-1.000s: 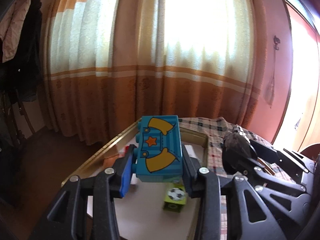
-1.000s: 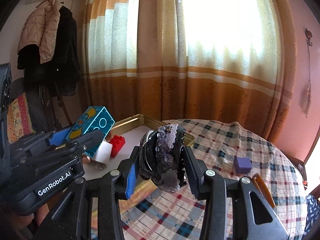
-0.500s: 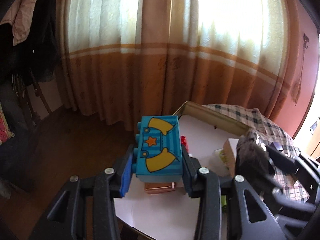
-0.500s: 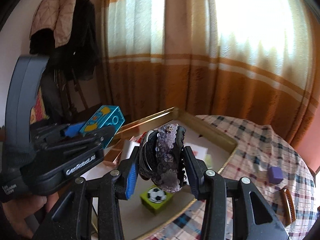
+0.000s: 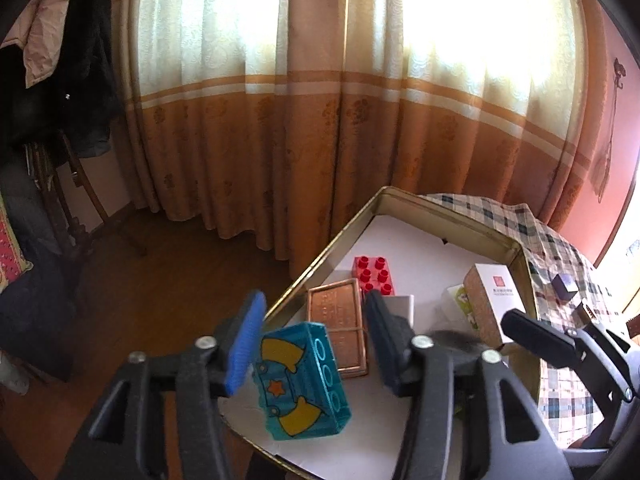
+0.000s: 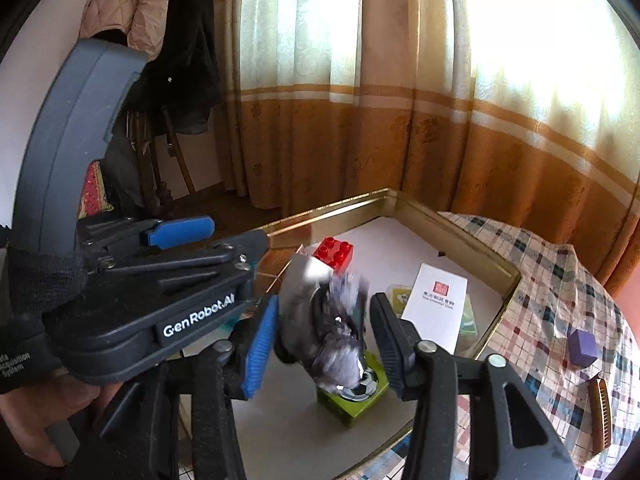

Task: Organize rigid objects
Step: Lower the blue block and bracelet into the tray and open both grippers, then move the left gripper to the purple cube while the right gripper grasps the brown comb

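Left wrist view: the left tool (image 5: 316,340) hangs over the near corner of the gold-rimmed tray (image 5: 404,196), its jaws opening, and the teal toy brick (image 5: 302,380) sits loose between them, touching neither pad as far as I can see, tipped so its long axis runs from upper left down to lower right with the round sockets facing right. Inside the tray, just behind the brick, lies a copper-coloured flat box (image 5: 340,324), long side running away from the camera; a red studded brick (image 5: 374,276) sits just beyond it, studs up, and a white box with a cork-patterned side (image 5: 492,304) stands toward the tray's right wall. On the checked cloth of the tabletop (image 5: 560,248), outside the tray's right wall, rests a small purple cube (image 5: 564,286). In the right wrist view the right tool (image 6: 320,340) is over the same tray, jaws opening too, with a dark purple-grey hair claw (image 6: 324,332) blurred between the pads; whether it touches them I cannot tell. Directly beneath it in the tray is a green block with a football picture (image 6: 356,396), and a brown comb (image 6: 598,412) lies on the cloth outside the tray.
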Available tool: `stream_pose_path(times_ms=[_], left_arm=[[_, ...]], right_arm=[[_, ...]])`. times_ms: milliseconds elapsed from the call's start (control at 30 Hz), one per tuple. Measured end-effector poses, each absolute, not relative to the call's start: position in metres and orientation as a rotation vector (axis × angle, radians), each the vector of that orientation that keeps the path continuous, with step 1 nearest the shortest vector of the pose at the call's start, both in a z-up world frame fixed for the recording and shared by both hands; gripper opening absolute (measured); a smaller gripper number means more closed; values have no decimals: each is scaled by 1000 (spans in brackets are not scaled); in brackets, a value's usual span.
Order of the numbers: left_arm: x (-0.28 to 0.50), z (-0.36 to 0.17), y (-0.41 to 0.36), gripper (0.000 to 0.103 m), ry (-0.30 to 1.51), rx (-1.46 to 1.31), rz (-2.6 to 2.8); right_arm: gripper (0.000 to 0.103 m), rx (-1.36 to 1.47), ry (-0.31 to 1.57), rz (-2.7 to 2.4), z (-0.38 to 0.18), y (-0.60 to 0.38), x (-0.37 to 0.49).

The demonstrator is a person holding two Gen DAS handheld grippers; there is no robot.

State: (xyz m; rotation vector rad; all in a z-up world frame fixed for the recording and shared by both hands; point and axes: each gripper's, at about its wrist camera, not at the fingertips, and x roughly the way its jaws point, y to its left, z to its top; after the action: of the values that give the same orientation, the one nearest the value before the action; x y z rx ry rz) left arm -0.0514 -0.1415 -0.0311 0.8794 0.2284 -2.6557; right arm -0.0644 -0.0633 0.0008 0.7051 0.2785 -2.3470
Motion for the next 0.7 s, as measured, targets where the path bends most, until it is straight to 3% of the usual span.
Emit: stream_pose_path(times_ms=[133,500,600,700], left_arm=[[-47,-24,-141,77,236,837,-2657],[-41,-13,-93,79,210,837,-2763],[-42,-8,-59,92,140,842,-2826],[-45,-2,-25,96,79,843,-2892]], right_arm=[[63,694,262,-2363,4,-52,-63],[63,713,185,-2488,7,32,-58],[63,752,173,-2557,2,64,-66],[63,817,136,-2640,-3,97,-82]])
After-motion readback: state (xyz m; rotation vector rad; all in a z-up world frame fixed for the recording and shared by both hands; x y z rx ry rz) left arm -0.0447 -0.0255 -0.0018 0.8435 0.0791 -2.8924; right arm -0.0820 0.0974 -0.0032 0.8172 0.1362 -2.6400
